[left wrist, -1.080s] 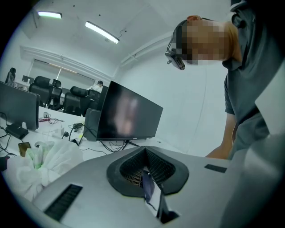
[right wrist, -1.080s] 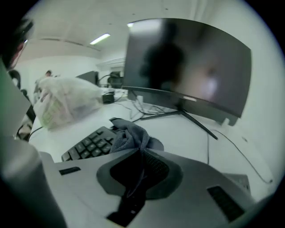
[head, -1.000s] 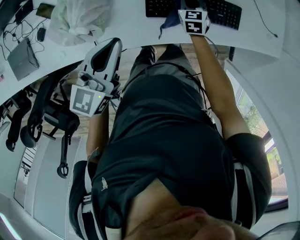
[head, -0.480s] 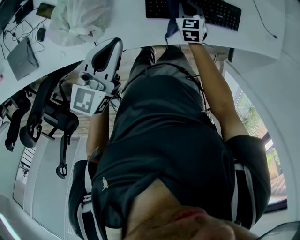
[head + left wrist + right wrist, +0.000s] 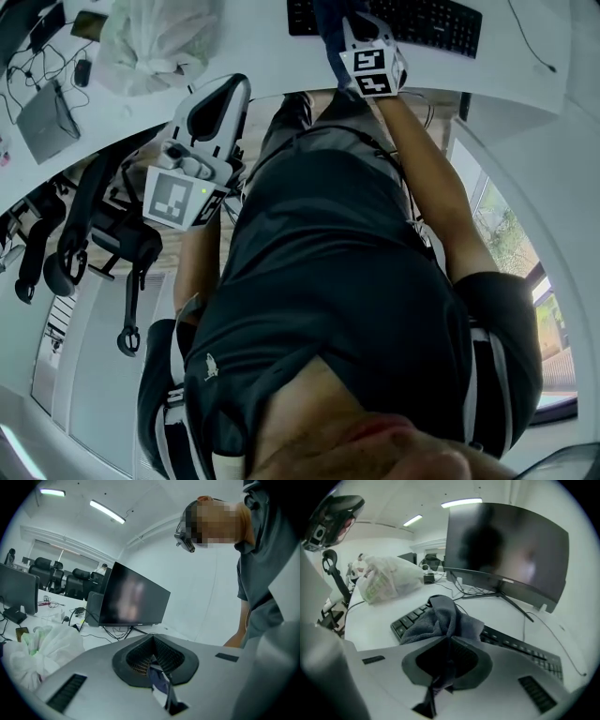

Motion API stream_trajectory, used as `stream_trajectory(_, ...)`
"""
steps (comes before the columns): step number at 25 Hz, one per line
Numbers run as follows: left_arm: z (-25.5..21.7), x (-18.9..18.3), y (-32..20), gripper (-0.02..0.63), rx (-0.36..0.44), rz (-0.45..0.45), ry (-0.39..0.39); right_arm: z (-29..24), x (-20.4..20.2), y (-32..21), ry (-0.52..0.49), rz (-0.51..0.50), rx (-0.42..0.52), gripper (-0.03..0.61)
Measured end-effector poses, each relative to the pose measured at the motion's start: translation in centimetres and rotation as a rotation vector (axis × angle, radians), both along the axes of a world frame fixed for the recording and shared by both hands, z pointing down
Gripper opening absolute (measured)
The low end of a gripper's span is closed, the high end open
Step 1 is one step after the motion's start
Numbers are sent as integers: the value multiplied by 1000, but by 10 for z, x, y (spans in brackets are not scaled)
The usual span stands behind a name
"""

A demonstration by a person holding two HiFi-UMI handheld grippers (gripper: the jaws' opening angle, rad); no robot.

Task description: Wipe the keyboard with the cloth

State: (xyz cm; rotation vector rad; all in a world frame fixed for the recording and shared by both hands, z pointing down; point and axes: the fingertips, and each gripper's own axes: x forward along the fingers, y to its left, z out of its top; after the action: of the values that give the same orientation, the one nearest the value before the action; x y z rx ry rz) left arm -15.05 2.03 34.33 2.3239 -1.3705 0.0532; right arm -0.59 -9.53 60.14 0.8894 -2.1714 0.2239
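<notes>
The grey cloth [image 5: 440, 613] lies bunched and crumpled on the left end of the black keyboard [image 5: 405, 620] on the white tabletop [image 5: 370, 625]. It is pinched between the fingers of the right gripper [image 5: 451, 641], whose arm reaches straight out ahead. Since a second ago that gripper has slid left along the keys, while the left gripper [image 5: 153, 639], fingers pressed together on nothing, is held back beside the person's body.

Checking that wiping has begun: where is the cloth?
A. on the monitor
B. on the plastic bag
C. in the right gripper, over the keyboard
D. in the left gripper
C: the right gripper has its jaws shut on the cloth, which bunches over the keyboard.
</notes>
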Motion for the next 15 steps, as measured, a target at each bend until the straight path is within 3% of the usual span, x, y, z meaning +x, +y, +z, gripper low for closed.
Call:
stream_trajectory(2, 3, -3, 1, 5, -6, -4, 0, -3, 25, -5, 43, 56, 33, 31)
stream_trajectory(4, 4, -2, 0, 5, -11, -3, 6, -1, 21, 1, 64, 66, 48, 31)
stream_trajectory(8, 0, 7, -6, 5, 4, 18, 10, 4, -48, 38, 28, -107, 15, 31)
stream_trajectory(10, -3, 8, -7, 5, 13, 20, 6, 5, -59, 45, 16, -162, -2, 31)
stream_trajectory(15, 3, -6, -4, 5, -5, -7, 6, 1, 16, 19, 44, -11, 22, 31)
